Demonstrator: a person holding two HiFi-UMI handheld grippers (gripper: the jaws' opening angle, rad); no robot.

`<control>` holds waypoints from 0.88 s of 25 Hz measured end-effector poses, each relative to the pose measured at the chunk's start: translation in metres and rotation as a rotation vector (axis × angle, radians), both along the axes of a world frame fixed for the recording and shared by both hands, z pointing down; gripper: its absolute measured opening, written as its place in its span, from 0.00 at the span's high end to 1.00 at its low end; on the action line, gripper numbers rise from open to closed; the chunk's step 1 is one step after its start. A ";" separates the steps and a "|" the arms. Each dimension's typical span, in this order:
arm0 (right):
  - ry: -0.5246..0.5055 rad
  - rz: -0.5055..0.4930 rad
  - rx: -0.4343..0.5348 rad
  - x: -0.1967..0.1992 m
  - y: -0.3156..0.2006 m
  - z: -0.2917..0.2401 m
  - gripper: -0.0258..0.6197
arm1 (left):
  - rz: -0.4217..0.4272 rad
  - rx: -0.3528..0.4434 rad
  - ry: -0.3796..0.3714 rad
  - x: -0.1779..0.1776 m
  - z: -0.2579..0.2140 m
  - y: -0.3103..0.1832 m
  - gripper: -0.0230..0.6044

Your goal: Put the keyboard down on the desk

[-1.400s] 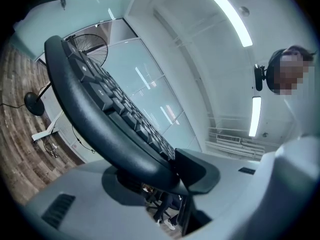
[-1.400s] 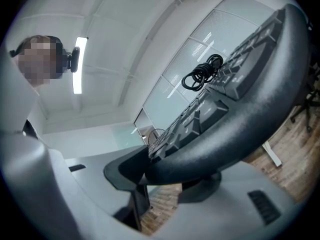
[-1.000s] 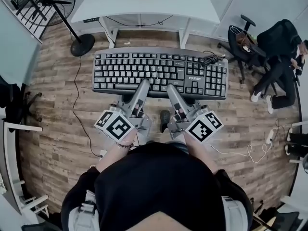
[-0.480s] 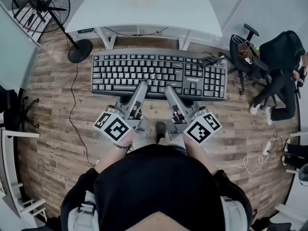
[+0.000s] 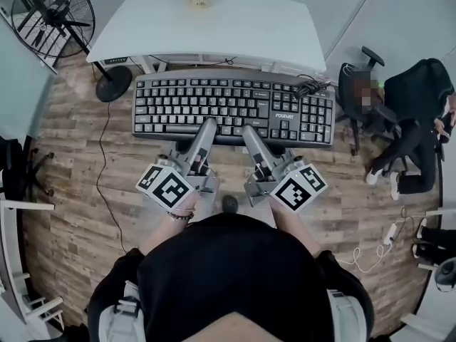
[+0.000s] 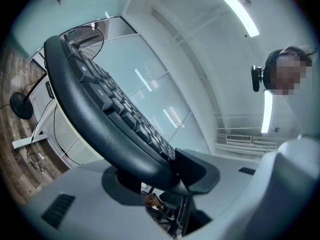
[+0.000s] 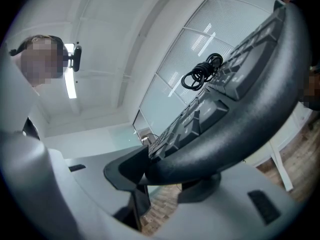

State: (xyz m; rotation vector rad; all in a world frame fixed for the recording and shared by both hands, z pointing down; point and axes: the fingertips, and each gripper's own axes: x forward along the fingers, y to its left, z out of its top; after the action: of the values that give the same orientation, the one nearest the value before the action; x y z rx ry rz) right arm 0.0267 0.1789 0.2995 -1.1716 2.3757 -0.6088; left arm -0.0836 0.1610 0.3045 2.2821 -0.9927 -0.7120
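Wood-plank floor spreads below a white, curved-front desk (image 5: 214, 27) at the far side. A black full-size keyboard (image 5: 234, 109) is held level in the air, just short of the desk's near edge, with a coiled black cable (image 5: 311, 87) lying on its right end. The left gripper (image 5: 206, 128) and the right gripper (image 5: 249, 132) each clamp the keyboard's near rim, one jaw above and one below.

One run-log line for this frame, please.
left gripper: shut on keyboard | right gripper: shut on keyboard | keyboard: held in air, not yet on desk | cable: coiled on its right end
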 end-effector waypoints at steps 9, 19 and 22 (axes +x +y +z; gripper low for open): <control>-0.008 -0.035 0.002 0.030 -0.049 0.004 0.68 | -0.029 -0.011 -0.007 0.029 0.004 -0.045 0.67; -0.011 -0.041 0.011 0.029 -0.047 0.004 0.68 | -0.028 0.001 -0.010 0.029 0.004 -0.044 0.67; -0.013 -0.042 0.015 0.030 -0.048 0.004 0.68 | -0.028 0.005 -0.013 0.029 0.003 -0.044 0.67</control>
State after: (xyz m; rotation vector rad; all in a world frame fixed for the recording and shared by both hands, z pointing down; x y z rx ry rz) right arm 0.0564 0.1314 0.3032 -1.1103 2.3953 -0.6091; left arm -0.0543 0.1173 0.3071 2.2836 -1.0318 -0.7133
